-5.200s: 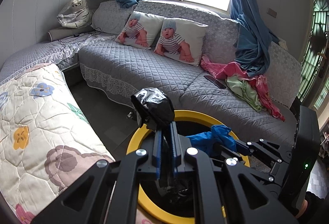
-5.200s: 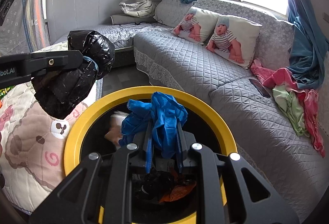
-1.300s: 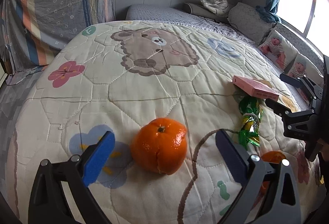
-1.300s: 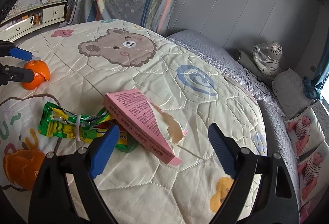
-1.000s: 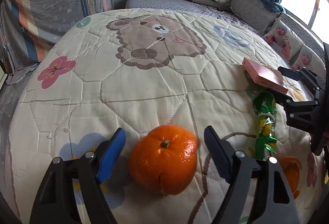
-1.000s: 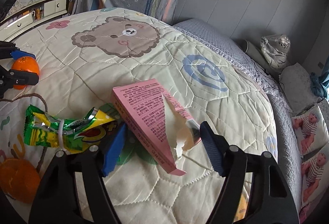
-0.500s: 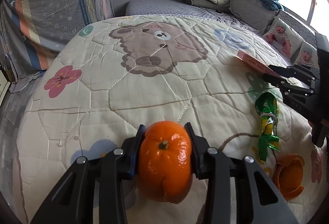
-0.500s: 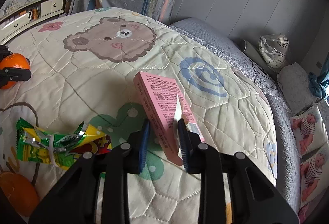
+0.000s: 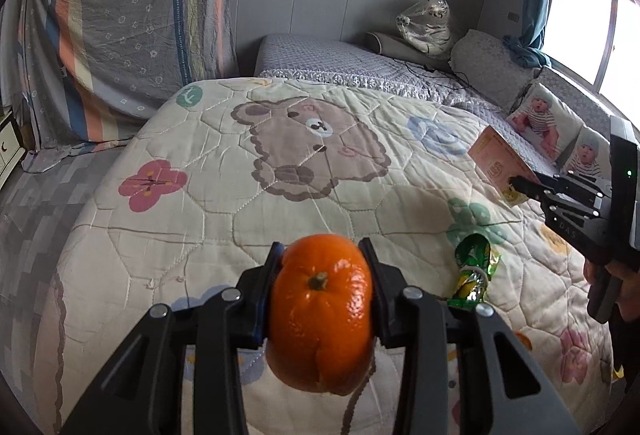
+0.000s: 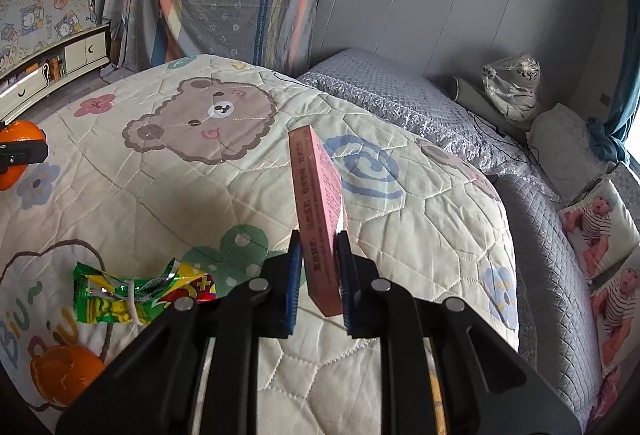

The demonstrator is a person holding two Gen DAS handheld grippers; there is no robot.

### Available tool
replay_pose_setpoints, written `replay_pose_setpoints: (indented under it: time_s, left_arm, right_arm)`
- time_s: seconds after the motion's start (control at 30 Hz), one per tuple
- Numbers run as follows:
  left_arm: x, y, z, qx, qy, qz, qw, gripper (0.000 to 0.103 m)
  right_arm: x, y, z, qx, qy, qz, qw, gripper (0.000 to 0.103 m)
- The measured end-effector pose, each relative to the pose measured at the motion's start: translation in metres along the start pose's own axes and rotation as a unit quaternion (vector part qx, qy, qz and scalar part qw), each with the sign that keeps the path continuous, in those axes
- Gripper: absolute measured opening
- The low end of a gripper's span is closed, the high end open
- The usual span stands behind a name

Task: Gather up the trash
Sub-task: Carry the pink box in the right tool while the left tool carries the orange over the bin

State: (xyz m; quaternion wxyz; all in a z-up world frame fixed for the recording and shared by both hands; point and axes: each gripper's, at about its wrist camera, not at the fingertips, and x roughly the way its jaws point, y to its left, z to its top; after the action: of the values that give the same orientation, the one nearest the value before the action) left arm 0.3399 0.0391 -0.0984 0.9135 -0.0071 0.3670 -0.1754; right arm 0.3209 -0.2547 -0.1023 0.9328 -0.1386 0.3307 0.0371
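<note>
- Two pieces of trash are in my claws right now: the orange in the left gripper, the pink box in the right gripper, both lifted clear of the quilt.
- Orange first: it sits squeezed between my left pads, stem facing me, hanging above the quilt's near edge. That claw is clamped firmly on the fruit.
- Pink box next: it stands on edge between my right pads, gripped at its near end, the far end sticking up and away over the middle of the quilt. Those jaws are closing, pressing on the cardboard.
- What's left, as I judge it: the green snack wrapper lies on the quilt toward its near left part in the right view, and the orange peel sits just beyond it at the near left corner. Both are untouched.
- No bin shows in either view, so I reckon both loads need carrying off and dropping before I come back for the wrapper and peel.
</note>
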Motion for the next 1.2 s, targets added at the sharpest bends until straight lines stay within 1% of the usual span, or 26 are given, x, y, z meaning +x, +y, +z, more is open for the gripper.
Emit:
replay_pose_setpoints:
  time_s: [0.17, 0.3, 0.37, 0.43, 0.57, 0.7, 1.0, 1.2]
  left_arm:
    - [-0.012, -0.015, 0.006, 0.001, -0.023, 0.001, 0.9997, 0.036]
    - [-0.018, -0.025, 0.010, -0.009, -0.032, -0.004, 0.9994, 0.036]
    - [-0.022, -0.032, 0.012, -0.010, -0.038, -0.001, 0.9992, 0.036]
    - [-0.026, -0.038, 0.014, -0.014, -0.042, -0.008, 0.9990, 0.036]
    - [-0.039, -0.056, 0.019, -0.009, -0.059, -0.003, 0.9982, 0.036]
    - [-0.055, -0.077, 0.023, 0.000, -0.075, -0.008, 0.9972, 0.036]
    - [-0.086, -0.135, 0.028, 0.033, -0.100, -0.045, 0.9934, 0.036]
    - [-0.099, -0.168, 0.026, 0.051, -0.109, -0.060, 0.9909, 0.036]
  right_arm:
    - [-0.018, -0.005, 0.002, 0.014, -0.015, 0.007, 1.000, 0.016]
    - [-0.034, -0.006, 0.002, 0.021, -0.029, 0.008, 0.999, 0.016]
    - [-0.043, -0.007, 0.001, 0.024, -0.036, 0.009, 0.999, 0.016]
    - [-0.052, -0.010, 0.000, 0.028, -0.043, 0.009, 0.999, 0.016]
    - [-0.069, -0.017, -0.004, 0.038, -0.056, 0.003, 0.998, 0.016]
    - [-0.088, -0.029, -0.008, 0.050, -0.069, -0.008, 0.996, 0.016]
    - [-0.133, -0.053, -0.027, 0.066, -0.093, -0.036, 0.993, 0.016]
    - [-0.161, -0.069, -0.044, 0.080, -0.103, -0.056, 0.990, 0.016]
